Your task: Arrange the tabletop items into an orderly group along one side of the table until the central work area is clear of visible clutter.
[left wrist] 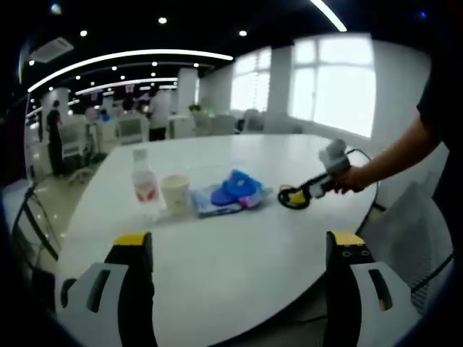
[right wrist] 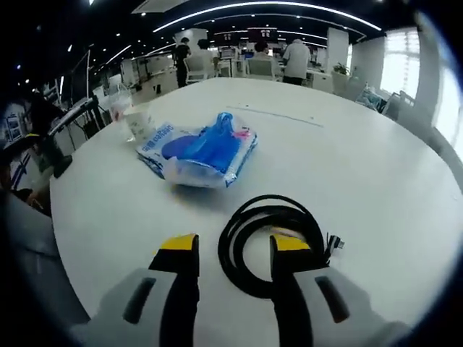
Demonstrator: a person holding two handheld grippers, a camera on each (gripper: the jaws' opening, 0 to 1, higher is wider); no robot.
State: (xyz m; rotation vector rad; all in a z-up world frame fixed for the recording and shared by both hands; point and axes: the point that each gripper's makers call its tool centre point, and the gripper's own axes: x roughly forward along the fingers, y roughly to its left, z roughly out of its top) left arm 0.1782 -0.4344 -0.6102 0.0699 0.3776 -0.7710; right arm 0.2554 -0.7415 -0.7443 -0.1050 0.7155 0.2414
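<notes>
Cable (right wrist: pixel 269 242) sitting between right claw (right wrist: pixel 228 246) tips, half-open, ungripped; bag (right wrist: pixel 199 153), cup (right wrist: pixel 139 121), bottle (left wrist: pixel 145 185) waiting ahead; left claw (left wrist: pixel 239 242) hanging wide, empty.

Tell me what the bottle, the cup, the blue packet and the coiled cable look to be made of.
Bottle: clear plastic, apparently; see-through body with a red label.
Cup: probably paper; matte, opaque off-white wall.
Blue packet: thin glossy plastic film; it crinkles and catches the light.
Coiled cable: black rubbery or plastic sheath, smooth with a slight sheen, lying beside the right gripper.
</notes>
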